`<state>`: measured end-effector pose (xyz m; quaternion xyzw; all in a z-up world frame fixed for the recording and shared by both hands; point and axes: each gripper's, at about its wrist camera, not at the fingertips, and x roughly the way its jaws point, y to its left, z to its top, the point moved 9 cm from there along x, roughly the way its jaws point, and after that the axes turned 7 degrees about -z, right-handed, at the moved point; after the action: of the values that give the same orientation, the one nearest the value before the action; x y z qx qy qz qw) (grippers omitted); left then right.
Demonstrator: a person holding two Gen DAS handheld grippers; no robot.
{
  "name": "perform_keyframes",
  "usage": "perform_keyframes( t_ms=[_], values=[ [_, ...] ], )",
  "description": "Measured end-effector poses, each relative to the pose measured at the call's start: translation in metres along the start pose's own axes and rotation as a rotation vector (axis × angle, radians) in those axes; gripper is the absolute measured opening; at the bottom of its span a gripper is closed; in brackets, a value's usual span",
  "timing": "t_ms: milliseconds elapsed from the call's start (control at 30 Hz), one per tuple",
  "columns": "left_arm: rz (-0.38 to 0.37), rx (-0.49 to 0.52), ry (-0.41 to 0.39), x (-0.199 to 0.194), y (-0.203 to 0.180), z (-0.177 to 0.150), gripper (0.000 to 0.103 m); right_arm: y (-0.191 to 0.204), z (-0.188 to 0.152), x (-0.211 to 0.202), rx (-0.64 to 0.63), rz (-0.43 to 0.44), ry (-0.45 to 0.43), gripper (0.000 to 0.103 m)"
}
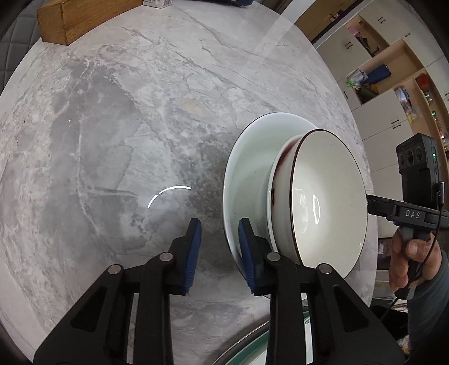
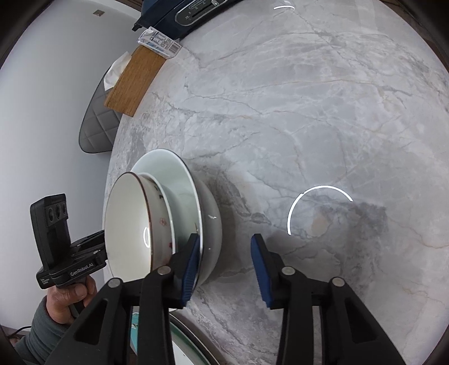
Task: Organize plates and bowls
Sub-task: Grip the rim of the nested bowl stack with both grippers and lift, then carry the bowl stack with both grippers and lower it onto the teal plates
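Evidently both grippers, left point(image 1: 219, 254) and right point(image 2: 224, 269), are flanking the fragile, slippery bowl point(image 1: 327, 202) on its plate point(image 1: 247, 168), jaws open; its rim looks best to grip.

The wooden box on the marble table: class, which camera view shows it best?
The right wrist view: the wooden box shows whole, tissue poking from one end. The left wrist view catches only its side, cut off at the picture's top edge.
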<state>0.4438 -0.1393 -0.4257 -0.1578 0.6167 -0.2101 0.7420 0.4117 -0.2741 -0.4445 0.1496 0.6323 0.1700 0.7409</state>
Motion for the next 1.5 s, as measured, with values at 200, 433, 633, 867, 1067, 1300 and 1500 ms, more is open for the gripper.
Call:
perform_keyframes(
  t_ms=[200, 433, 633, 867, 1067, 1300, 1500],
  values=[
    [0.009, -0.035, -0.027, 0.0, 0.0, 0.003, 0.021, 0.013, 0.001, 0.002, -0.031, 0.029, -0.004, 0.015],
    [0.004, -0.048, -0.036, 0.002, -0.007, 0.0, 0.009, 0.015, 0.0, 0.002, -0.025, 0.013, 0.013, 0.015],
    [0.048, -0.039, -0.047, 0.004, -0.014, -0.003, 0.007, 0.015, -0.001, 0.002, -0.002, 0.001, -0.001, 0.014],
    [0.058, -0.034, -0.046, -0.001, -0.015, -0.004, 0.007, 0.018, -0.003, -0.001, -0.008, -0.022, -0.011, 0.014],
    [0.073, -0.003, -0.079, -0.019, -0.023, 0.0, 0.007, 0.025, -0.003, -0.012, -0.022, -0.032, -0.022, 0.014],
    [0.08, 0.027, -0.103, -0.047, -0.038, -0.003, 0.007, 0.038, -0.008, -0.034, -0.03, -0.039, -0.048, 0.014],
    [0.076, 0.038, -0.122, -0.075, -0.052, -0.014, 0.007, 0.057, -0.017, -0.061, -0.05, -0.044, -0.075, 0.014]
  ],
)
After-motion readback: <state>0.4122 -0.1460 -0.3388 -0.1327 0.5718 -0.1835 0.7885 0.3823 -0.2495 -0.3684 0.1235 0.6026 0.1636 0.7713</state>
